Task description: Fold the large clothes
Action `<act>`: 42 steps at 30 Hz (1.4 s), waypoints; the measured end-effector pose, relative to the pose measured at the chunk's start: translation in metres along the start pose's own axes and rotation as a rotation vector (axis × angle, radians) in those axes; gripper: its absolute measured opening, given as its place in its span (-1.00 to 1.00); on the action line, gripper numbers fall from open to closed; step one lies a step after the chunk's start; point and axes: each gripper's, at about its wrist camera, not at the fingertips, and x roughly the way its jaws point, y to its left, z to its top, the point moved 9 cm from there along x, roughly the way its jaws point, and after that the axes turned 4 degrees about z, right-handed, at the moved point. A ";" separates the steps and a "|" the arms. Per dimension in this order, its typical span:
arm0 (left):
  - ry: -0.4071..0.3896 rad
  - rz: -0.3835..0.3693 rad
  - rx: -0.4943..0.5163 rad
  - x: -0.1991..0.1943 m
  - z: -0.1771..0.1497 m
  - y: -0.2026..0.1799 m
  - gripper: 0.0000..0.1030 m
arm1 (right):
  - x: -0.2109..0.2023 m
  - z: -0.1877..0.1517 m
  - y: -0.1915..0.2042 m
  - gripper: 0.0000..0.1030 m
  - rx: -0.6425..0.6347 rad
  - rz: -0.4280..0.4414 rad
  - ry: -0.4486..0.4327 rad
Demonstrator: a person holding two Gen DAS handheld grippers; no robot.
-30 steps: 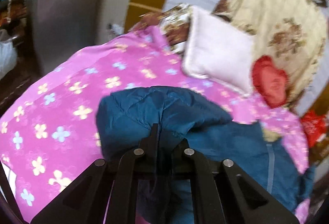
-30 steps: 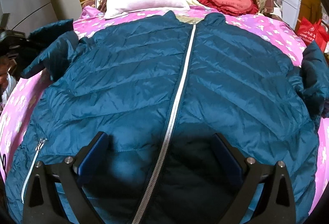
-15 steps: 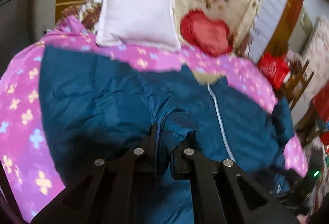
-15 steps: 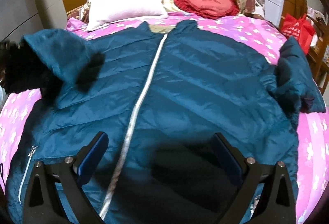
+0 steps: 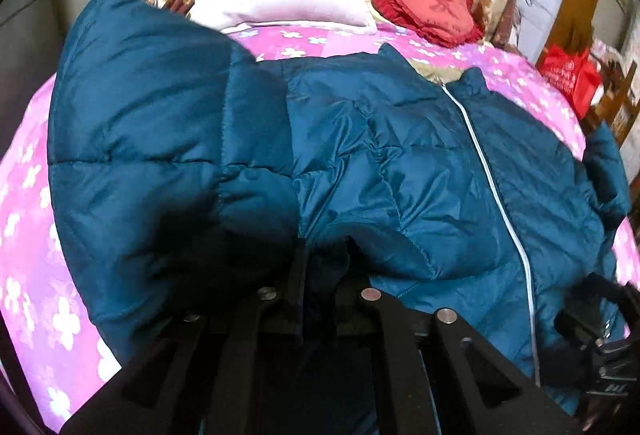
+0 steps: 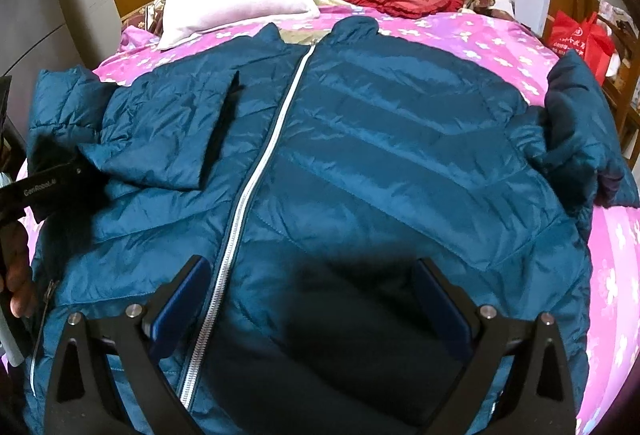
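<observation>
Here, the left sleeve (image 6: 160,131) is pinched by the closed left gripper (image 5: 322,267) and laid across the jacket (image 6: 360,163), which is spread zipped on the bed (image 6: 500,43), presumably to narrow it. The right gripper (image 6: 312,299) is held open and empty above the hem.

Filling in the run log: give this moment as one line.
left hand-held gripper: shut on sleeve | sleeve: over jacket front | right hand-held gripper: open

Even daylight fills both fisheye views, sheen glinting on the jacket (image 6: 360,155), a dark shadow pooling near the grippers, edges bent and vignetted, the left view slightly soft.
</observation>
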 end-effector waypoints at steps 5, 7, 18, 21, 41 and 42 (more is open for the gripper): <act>-0.011 -0.007 0.033 -0.013 -0.003 -0.007 -0.90 | -0.007 0.007 0.006 0.98 0.003 0.027 -0.022; -0.019 -0.041 0.004 -0.023 0.000 -0.006 -0.79 | -0.009 0.016 0.012 0.98 0.009 0.074 -0.044; -0.090 -0.197 -0.159 -0.077 0.014 0.029 -0.26 | 0.024 0.069 0.047 0.98 0.057 0.240 -0.060; -0.125 -0.168 -0.203 -0.086 0.016 0.049 -0.26 | 0.038 0.082 0.056 0.98 0.047 0.234 -0.053; -0.137 -0.019 -0.220 -0.071 -0.019 0.094 -0.26 | 0.057 0.130 0.034 -0.71 -0.003 0.188 -0.130; -0.124 -0.018 -0.213 -0.067 -0.021 0.091 -0.26 | 0.050 0.135 0.021 -0.71 0.010 0.166 -0.145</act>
